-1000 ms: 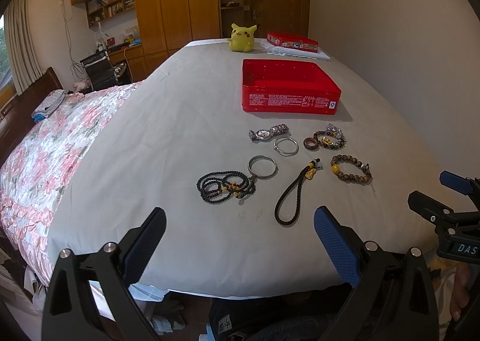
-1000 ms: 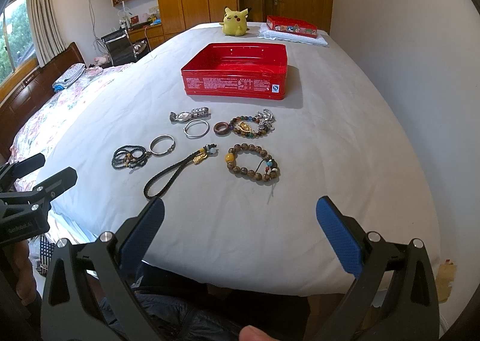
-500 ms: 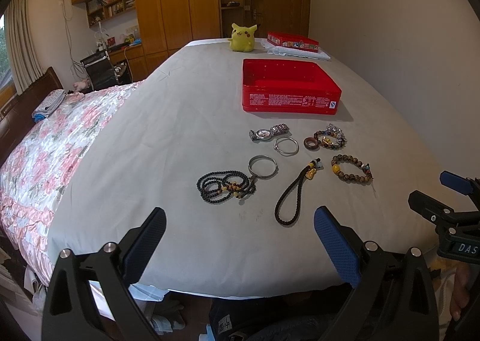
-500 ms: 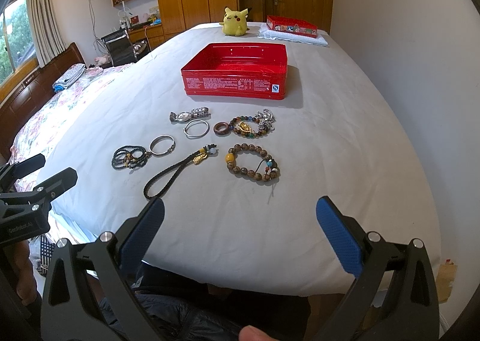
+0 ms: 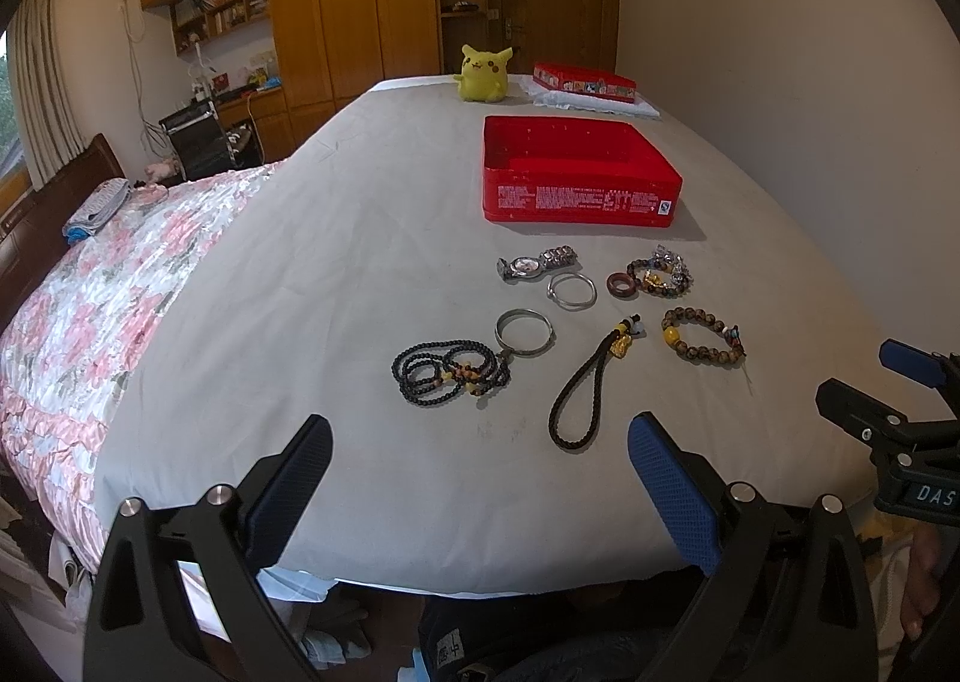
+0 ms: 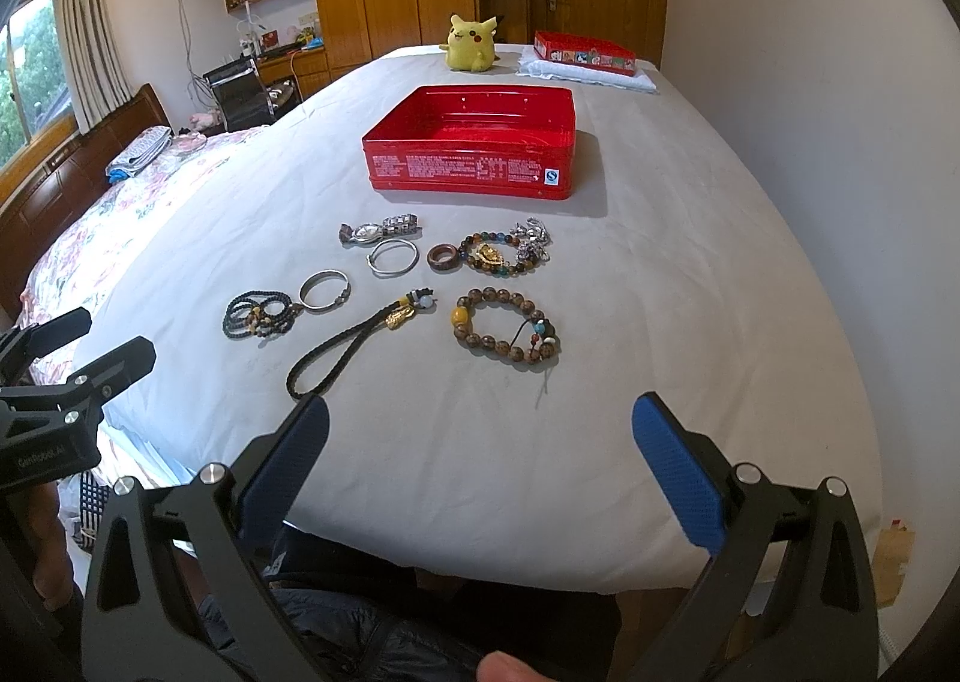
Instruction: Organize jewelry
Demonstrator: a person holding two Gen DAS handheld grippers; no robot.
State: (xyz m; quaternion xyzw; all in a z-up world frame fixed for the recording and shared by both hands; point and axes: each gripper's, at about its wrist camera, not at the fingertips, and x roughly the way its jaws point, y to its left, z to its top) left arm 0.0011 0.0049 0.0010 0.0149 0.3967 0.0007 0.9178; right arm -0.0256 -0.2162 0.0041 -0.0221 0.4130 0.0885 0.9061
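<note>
Several pieces of jewelry lie on the white sheet in front of an open red tin box (image 5: 579,184) (image 6: 471,148). They include a black bead necklace (image 5: 447,370) (image 6: 258,315), a silver bangle (image 5: 523,331) (image 6: 324,289), a braided black cord (image 5: 591,388) (image 6: 348,349), a brown bead bracelet (image 5: 702,335) (image 6: 507,328), a watch (image 5: 534,264) (image 6: 378,229) and a wooden ring (image 5: 621,284) (image 6: 444,257). My left gripper (image 5: 480,451) is open and empty at the near bed edge. My right gripper (image 6: 480,436) is open and empty, near the bracelet's side.
A yellow plush toy (image 5: 483,73) and a second red tin (image 5: 585,82) on a folded white cloth sit at the bed's far end. A floral quilt (image 5: 102,298) covers the left side. A wall runs along the right.
</note>
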